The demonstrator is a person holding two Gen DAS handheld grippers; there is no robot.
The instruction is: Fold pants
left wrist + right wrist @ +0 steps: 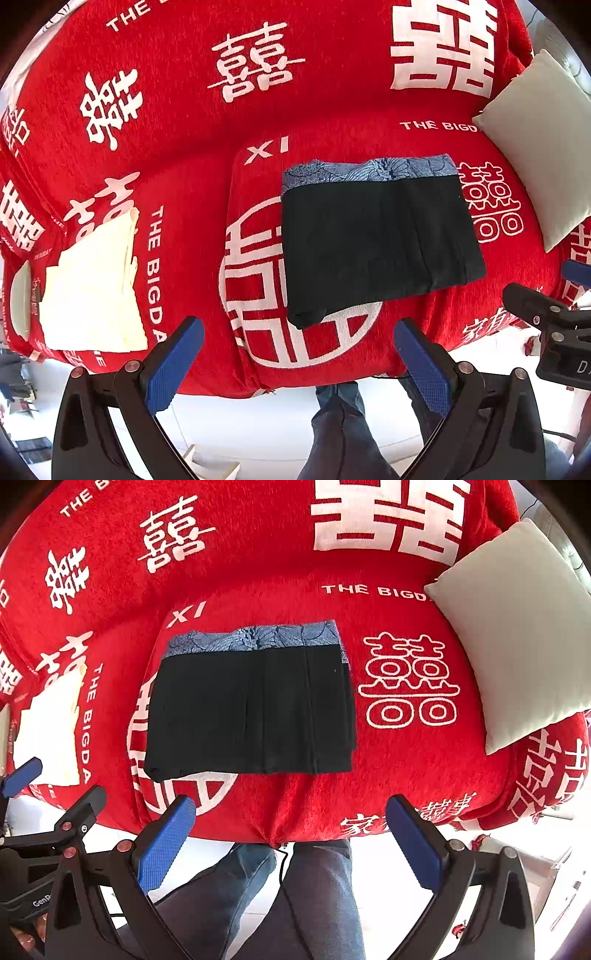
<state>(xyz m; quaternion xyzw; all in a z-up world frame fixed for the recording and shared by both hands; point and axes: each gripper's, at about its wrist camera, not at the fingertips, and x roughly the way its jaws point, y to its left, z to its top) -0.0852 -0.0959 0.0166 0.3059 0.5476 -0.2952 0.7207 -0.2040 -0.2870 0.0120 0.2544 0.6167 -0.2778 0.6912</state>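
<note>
Honestly, this looks pretty much done. The black pants (376, 243) sit folded into a compact rectangle on the seat of a sofa (332, 110) draped in a red cover with white characters, with a strip of blue patterned fabric (369, 170) peeking out along the far edge. Can't tell if that strip is the waistband lining or a separate piece underneath.

Both grippers are pulled back off the front edge of the seat, above the person's legs (317, 893). The left hand-held gripper (299, 354) has its blue pads spread wide with nothing between them. Same story for the right hand-held gripper (291, 834): wide open, holding nothing.

Other stuff around: a folded cream cloth (92, 288) to the left, and a pale cushion (517, 635) leaning at the right end, both well apart from the pants.

What could go wrong from here, my guess:
- The near left corner of the stack looks a bit uneven, layers slightly offset. If anyone goes in to tidy it, pinching only the top layer would peel the fold open.
- The seat is soft and rounded, and the pants lie near the front, so a nudge or drag could slide the bundle toward the edge.
- A wide-open gripper swinging low could snag the cover and shift everything.
</note>
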